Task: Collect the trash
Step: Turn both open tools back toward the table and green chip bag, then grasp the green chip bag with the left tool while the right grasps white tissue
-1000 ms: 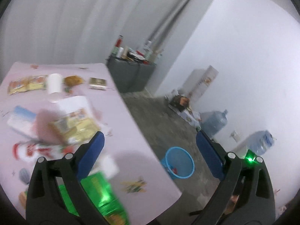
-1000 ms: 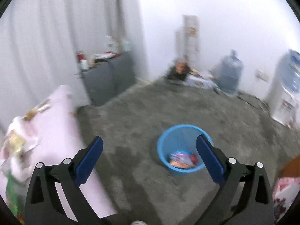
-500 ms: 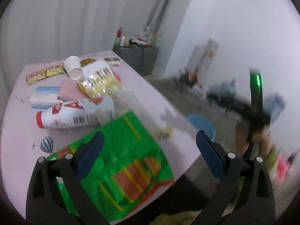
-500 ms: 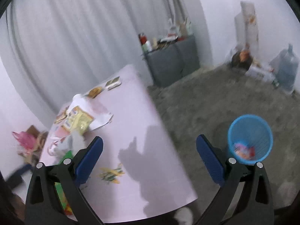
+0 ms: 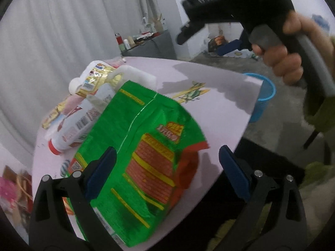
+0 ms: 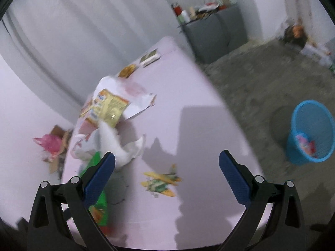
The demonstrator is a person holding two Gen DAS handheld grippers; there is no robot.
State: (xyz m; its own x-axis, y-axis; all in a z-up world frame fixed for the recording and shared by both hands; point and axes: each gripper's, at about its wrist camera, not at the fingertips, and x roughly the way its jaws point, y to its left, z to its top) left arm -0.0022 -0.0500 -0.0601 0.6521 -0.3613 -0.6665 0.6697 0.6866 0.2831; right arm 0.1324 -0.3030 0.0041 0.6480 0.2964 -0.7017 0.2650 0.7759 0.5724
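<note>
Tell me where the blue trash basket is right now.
The blue trash basket stands on the grey floor just past the pink table's right edge, at the far right of the right wrist view, with wrappers already inside.

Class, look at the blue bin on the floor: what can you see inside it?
In the right wrist view, the blue bin holds some pink and red wrappers at the bottom. They are too blurred to identify, and the near wall hides whatever lies beneath them.
</note>
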